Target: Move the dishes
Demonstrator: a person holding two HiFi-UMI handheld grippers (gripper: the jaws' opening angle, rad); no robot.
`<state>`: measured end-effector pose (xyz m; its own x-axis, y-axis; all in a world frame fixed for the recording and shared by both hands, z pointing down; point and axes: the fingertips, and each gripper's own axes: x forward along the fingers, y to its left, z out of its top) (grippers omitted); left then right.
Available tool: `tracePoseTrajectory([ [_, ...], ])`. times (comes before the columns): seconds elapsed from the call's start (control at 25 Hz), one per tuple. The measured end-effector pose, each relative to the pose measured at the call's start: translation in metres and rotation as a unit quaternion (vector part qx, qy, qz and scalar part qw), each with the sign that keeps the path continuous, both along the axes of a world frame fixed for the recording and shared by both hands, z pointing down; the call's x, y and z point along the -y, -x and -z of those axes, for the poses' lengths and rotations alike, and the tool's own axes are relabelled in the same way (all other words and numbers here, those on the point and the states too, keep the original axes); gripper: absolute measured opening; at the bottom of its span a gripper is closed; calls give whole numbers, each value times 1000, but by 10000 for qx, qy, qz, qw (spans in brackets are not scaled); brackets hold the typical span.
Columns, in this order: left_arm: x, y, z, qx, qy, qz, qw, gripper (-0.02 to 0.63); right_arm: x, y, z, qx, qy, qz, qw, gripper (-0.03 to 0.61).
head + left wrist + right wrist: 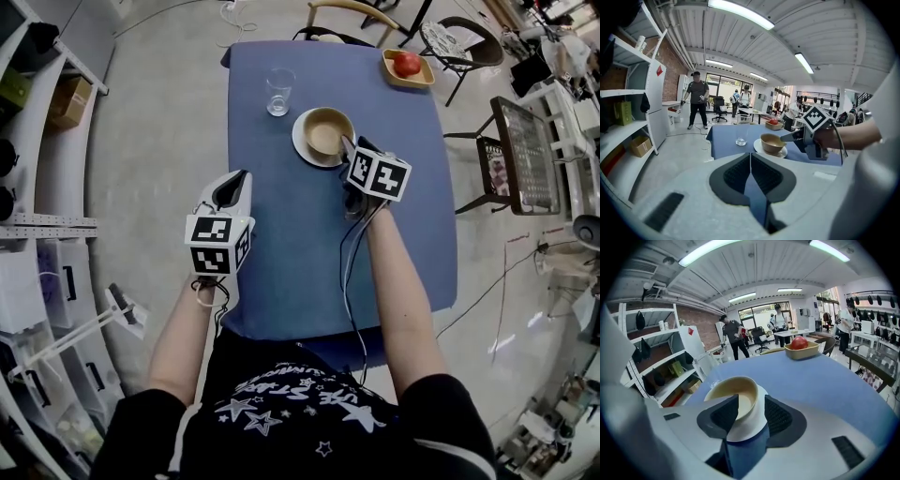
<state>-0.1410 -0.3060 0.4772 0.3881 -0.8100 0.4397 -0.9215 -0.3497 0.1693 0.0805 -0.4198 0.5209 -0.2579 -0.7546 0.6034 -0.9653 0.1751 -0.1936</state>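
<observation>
A tan bowl (pixel 325 129) sits on a white plate (pixel 302 141) at the middle of the blue table (pixel 281 262). My right gripper (pixel 348 145) is at the bowl's near right edge. In the right gripper view its jaws straddle the bowl (pixel 733 392) wall, one pad inside and one outside above the plate (pixel 745 427). A sliver of plate shows beside the outer pad, so the right gripper (pixel 752 401) is open. My left gripper (pixel 239 176) hovers over the table's left edge, its tips together and nothing between them (pixel 750 154). It looks towards the bowl (pixel 772 142).
A clear glass (pixel 278 91) stands left of and beyond the bowl. A wooden tray (pixel 419 77) with a red apple (pixel 407 64) sits at the far right corner. Chairs stand beyond and right of the table, shelving at the left. People stand far back in the room.
</observation>
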Motion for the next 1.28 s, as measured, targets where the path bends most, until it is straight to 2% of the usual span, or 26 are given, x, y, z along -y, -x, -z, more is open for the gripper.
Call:
tracePoseTrajectory([
  [0.32, 16, 3, -14, -36, 134, -40, 9999, 23, 19, 3, -19, 33, 353, -72, 9993, 135],
  [0.56, 23, 1, -19, -40, 164, -82, 9998, 23, 26, -2, -20, -105, 408, -235, 9988, 35],
  [0.92, 30, -5, -25, -73, 221, -156, 9996, 23, 28, -2, -7, 195, 378, -229, 9988, 21],
  [1.28, 56, -18, -24, -80, 140, -290, 9994, 23, 62, -39, 17, 343, 117, -564, 9977, 21],
])
